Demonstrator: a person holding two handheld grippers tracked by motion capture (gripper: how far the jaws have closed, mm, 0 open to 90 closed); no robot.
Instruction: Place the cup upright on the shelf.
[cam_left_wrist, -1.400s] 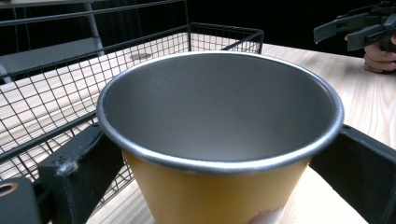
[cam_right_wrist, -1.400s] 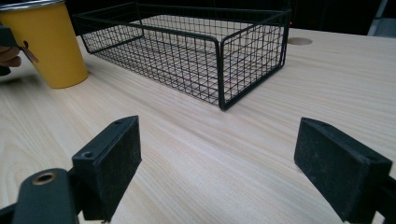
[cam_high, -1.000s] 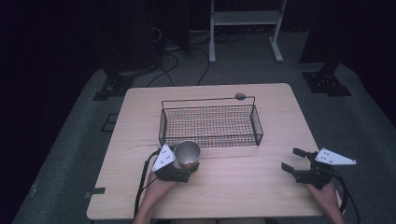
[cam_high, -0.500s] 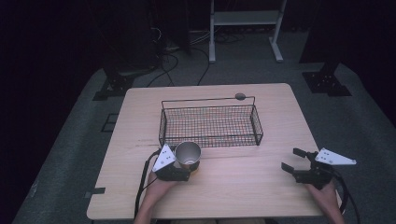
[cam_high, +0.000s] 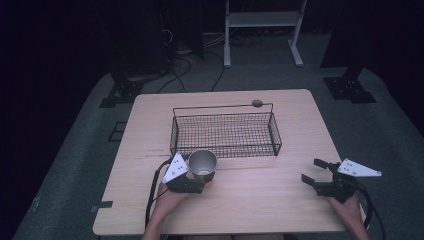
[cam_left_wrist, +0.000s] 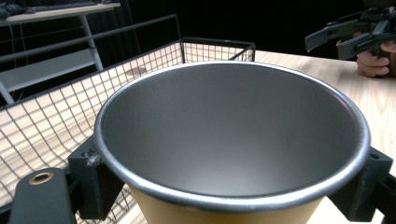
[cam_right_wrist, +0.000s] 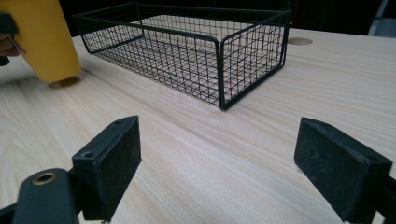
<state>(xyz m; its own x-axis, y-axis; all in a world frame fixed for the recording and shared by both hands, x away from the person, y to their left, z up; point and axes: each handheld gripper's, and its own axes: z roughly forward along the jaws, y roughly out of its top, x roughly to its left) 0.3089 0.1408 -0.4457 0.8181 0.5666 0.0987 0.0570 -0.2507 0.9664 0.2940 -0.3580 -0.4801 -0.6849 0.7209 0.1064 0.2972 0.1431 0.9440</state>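
Jaws of the left gripper (cam_high: 200, 176) stand clamped on either side of a yellow cup (cam_left_wrist: 232, 140), while those of the right gripper (cam_high: 320, 175) stand spread wide apart with nothing between them, low over the bare wood of the table (cam_high: 280, 200) at the person's right. Judging from how things lie, the step in hand is carrying the cup into the wire basket (cam_high: 225, 132), whose near wall is just beyond it. To do that well, the cup should probably rise until its base is above the basket's top rail, travel forward level, and come down upright on the mesh floor before the grip is loosened; a tilt could catch the base on the wire. In the right gripper view the cup hangs a little above the table with its shadow beneath it, beside the basket's near corner. In the left gripper view the two black pads (cam_left_wrist: 91, 179) press on opposite flanks of the cup just under its metal-lined rim, mouth upward, centred between them.
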